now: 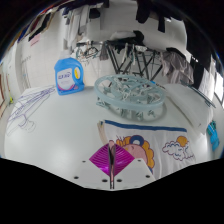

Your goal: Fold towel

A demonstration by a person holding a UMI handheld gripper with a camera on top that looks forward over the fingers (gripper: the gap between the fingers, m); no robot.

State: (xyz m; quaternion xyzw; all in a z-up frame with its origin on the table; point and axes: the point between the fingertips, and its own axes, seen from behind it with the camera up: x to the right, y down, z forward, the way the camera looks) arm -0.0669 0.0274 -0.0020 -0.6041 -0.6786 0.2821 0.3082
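A white towel [160, 143] with coloured cartoon prints lies flat on the white table [50, 135], ahead of the fingers and to their right. My gripper [112, 150] is shut, its magenta pads [100, 160] pressed together. The fingertips sit low over the towel's near left part. I see no cloth between the pads.
A blue and white bag [67, 77] stands at the back left. A clear rack [132, 95] stands beyond the towel in the middle. Thin rods [30, 100] lie at the left. Chairs and furniture stand behind the table.
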